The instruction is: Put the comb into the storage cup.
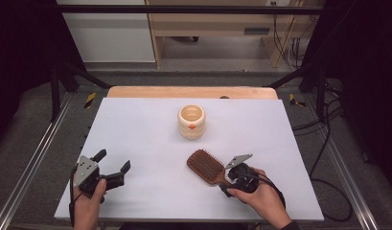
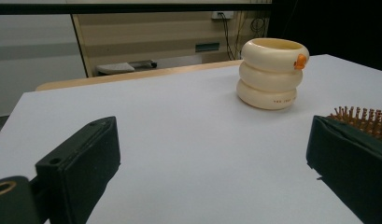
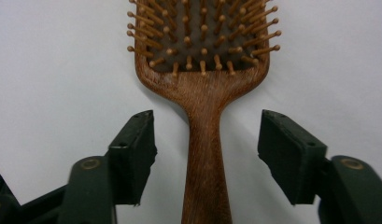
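1 hairbrush, 1 cup, 2 tongs, both agape.

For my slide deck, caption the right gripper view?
Open right gripper straddling the wooden hairbrush handle on the white table.

High view: table seen from above the near edge, facing forward and down, far off. Left gripper view: taken low over the tabletop, aimed across at the cream cup, upper right of frame. Right gripper view: pointed steeply down, close on the hairbrush. Brush is shared by all three views.
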